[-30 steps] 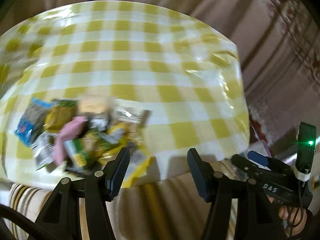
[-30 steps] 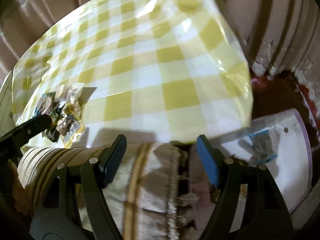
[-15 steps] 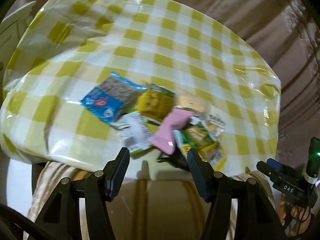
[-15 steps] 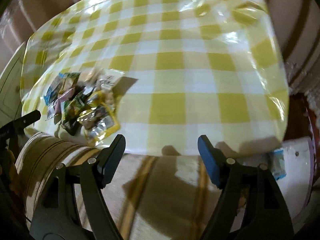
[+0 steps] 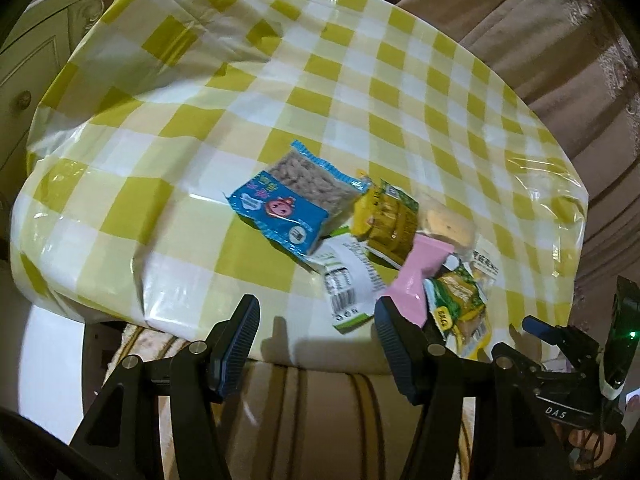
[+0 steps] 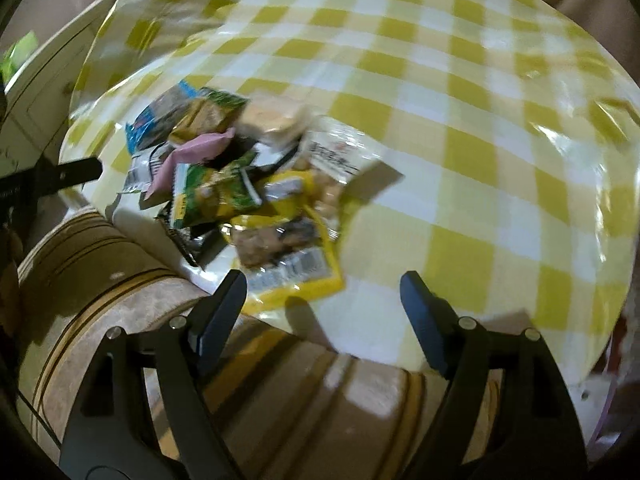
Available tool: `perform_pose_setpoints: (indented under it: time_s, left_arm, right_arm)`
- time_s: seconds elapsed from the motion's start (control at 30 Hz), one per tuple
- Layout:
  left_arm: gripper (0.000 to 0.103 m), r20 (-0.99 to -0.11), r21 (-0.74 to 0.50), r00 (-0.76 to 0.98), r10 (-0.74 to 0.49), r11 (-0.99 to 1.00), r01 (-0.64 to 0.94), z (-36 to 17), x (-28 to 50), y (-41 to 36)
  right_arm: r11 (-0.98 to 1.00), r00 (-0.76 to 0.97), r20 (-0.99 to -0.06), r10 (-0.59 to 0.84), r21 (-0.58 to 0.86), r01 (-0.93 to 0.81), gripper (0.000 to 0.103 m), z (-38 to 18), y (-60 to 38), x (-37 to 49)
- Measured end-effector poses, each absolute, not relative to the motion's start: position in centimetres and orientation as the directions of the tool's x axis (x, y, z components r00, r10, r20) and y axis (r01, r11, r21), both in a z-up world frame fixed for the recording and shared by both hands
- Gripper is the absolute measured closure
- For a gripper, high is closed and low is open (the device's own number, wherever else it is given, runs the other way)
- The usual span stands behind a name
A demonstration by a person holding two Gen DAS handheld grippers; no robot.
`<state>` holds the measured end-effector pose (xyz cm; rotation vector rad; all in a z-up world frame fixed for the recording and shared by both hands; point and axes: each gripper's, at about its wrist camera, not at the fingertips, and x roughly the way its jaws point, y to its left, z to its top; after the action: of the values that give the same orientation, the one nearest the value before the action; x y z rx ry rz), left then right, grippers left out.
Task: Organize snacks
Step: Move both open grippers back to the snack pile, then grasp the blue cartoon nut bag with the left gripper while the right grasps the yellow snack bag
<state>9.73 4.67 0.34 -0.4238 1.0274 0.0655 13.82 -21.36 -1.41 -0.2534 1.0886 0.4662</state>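
Note:
A heap of snack packets lies near the front edge of a table with a yellow-and-white check cloth (image 5: 280,92). It holds a blue packet (image 5: 280,208), a yellow-green packet (image 5: 386,216), a pink packet (image 5: 420,272), a white packet (image 5: 348,280) and a green-yellow packet (image 5: 460,308). In the right wrist view the heap shows with the pink packet (image 6: 192,156), a green packet (image 6: 216,196) and a yellow packet (image 6: 288,256) nearest. My left gripper (image 5: 316,344) is open and empty, just short of the heap. My right gripper (image 6: 324,312) is open and empty at the table's front edge.
A striped beige cushion (image 5: 312,420) sits below the table's front edge, also in the right wrist view (image 6: 120,280). A cream cabinet (image 5: 36,40) stands left of the table. Brown curtains (image 5: 560,40) hang behind. The right gripper's body (image 5: 572,364) shows at lower right.
Both grippers have swung toward the snack heap, which now sits closer and more central in both views. Both stay open and empty.

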Motion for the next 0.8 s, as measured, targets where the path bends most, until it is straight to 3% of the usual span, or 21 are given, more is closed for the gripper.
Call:
perform_pose_setpoints:
  time_s: [0.23,0.53,0.8]
  left_arm:
    - [0.038,-0.845,-0.276,0.524,-0.106,0.926,-0.256,0.1,10.7,6.2]
    - [0.021,-0.842,-0.170,0.533,-0.078,0.977,-0.126,0.1,14.8,6.5]
    - [0.020,-0.872,-0.089,0.482,-0.084,0.996,0.013,-2.5,19.0,5.8]
  right_arm:
    - [0.844,0.353,-0.903,0.246,0.020,-0.537,0.022,-2.5,-19.1,15.1]
    - [0.827,0.302,-0.917,0.262,0.052,-0.560,0.021,-3.9,-18.0,16.3]
    - [0.828,0.283,-0.912,0.299,0.100,-0.552,0.022,-4.4,-18.1,17.0]
